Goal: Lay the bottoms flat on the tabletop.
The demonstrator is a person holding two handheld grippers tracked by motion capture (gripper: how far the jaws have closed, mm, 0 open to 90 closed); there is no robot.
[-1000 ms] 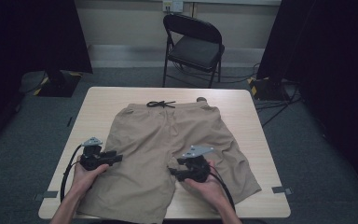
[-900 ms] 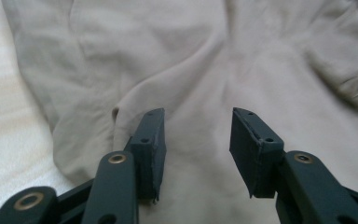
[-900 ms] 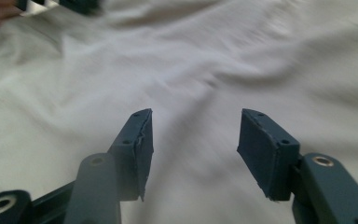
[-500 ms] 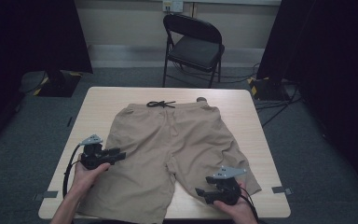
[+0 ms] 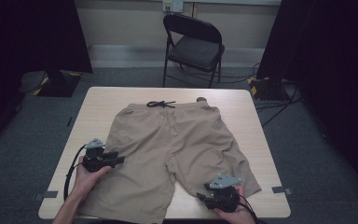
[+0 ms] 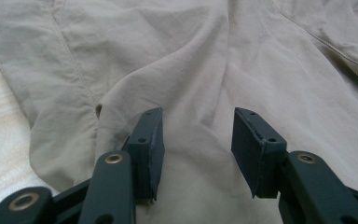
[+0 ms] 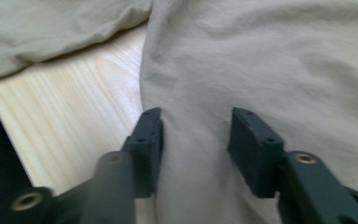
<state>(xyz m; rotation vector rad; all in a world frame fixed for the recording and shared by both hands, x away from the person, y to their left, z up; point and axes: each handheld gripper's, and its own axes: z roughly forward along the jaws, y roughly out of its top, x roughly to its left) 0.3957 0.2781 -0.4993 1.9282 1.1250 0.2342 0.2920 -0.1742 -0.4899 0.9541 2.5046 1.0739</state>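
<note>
Tan shorts [image 5: 177, 140] lie flat on the wooden table [image 5: 116, 98], waistband far, with a black drawstring [image 5: 161, 104]. My left gripper [image 5: 120, 160] rests on the outer side of the left leg, pointing right. In the left gripper view the left gripper [image 6: 198, 116] is open and pressed onto the shorts [image 6: 177, 56], a soft ridge of cloth rising between its jaws. My right gripper [image 5: 204, 196] sits at the right leg's hem near the front edge. The right gripper [image 7: 196, 116] has just been closing; a hump of the shorts [image 7: 261, 56] lies between its jaws, still apart.
A small dark object [image 5: 199, 99] sits by the waistband at the table's far edge. A black folding chair [image 5: 193, 46] stands beyond the table. Bare wood [image 7: 74, 112] shows beside the right leg's inner edge. Tape marks [image 5: 279, 190] sit at the front corners.
My right gripper has moved from the middle of the right leg toward me, down to its hem near the front edge. The left gripper has stayed in place.
</note>
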